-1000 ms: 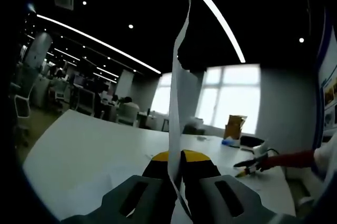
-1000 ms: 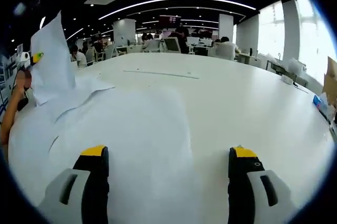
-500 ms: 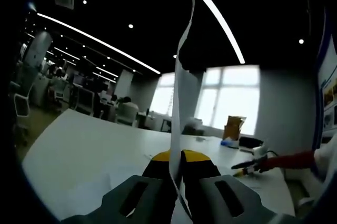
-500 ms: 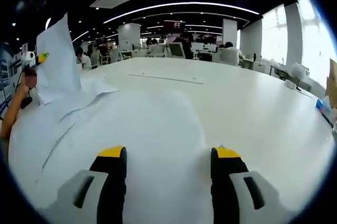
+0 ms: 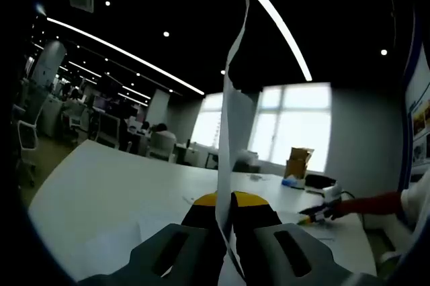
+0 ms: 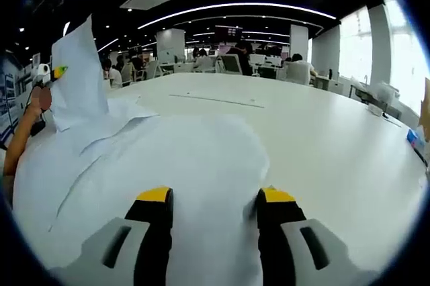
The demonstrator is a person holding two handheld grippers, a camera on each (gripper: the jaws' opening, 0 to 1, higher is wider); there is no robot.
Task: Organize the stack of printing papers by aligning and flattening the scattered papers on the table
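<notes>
Behind you stretches a dim open-plan office with ceiling light strips, bright windows, rows of desks and chairs, and the wide white bench (image 6: 349,138) that carries your work. From the left gripper view, your left hand-held gripper (image 5: 224,200) has its yellow-tipped jaws pressed together on a single sheet (image 5: 232,118) that stands upright, edge-on to the camera, rising well above the bench (image 5: 107,178) and curling at its top. That view also catches your right hand-held gripper (image 5: 310,216) far off toward the right, low over the bench on a red sleeve (image 5: 369,203), with a brown cardboard box (image 5: 298,162) standing beyond it near the windows. The right gripper view gives you what the first cannot: the broad face of that raised sheet (image 6: 79,78), held up at the left by the left hand-held gripper (image 6: 59,72), whose yellow tip peeks out at the sheet's edge beside a forearm (image 6: 17,145). Below it, the scattered papers (image 6: 154,165) lie spread flat across the near part of the bench, overlapping unevenly with edges out of line. Your right hand-held gripper (image 6: 213,197) sits low over that spread, its jaws parted with a narrow gap and paper showing between them; whether the tips touch the paper I cannot tell.
</notes>
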